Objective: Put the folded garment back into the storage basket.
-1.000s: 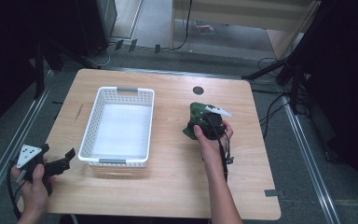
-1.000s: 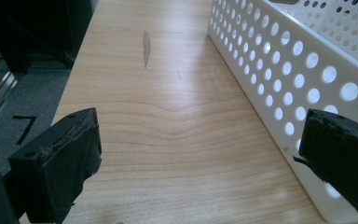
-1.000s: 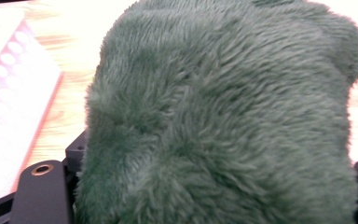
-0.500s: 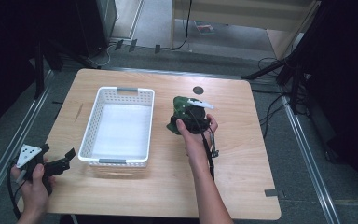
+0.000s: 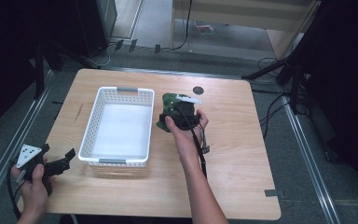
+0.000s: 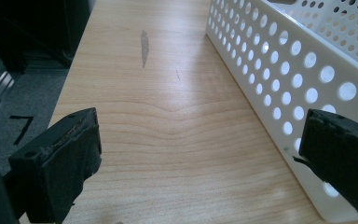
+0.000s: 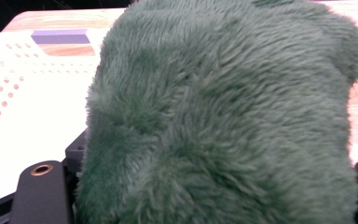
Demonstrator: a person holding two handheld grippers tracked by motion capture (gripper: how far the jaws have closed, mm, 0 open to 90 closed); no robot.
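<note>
A dark green plush toy (image 5: 170,101) hangs just right of the white perforated basket (image 5: 103,105), above the table. My right gripper (image 5: 175,114) is shut on it, held in a hand near the table's middle. In the right gripper view the green plush (image 7: 223,112) bulges up between the jaws, with the basket (image 7: 14,93) behind it on the left. My left gripper (image 5: 65,157) rests at the table's front left corner, open with nothing between its pads (image 6: 60,163). The basket wall (image 6: 279,79) stands close on its right.
A small dark round disc (image 5: 197,90) lies on the wooden table (image 5: 242,154) behind the plush toy. Cables and dark stands crowd the floor beyond the far and right edges. The basket's inside holds nothing.
My right gripper has carried the green plush leftward and a little up, from the table's right half to the basket's right rim. The left gripper has stayed put.
</note>
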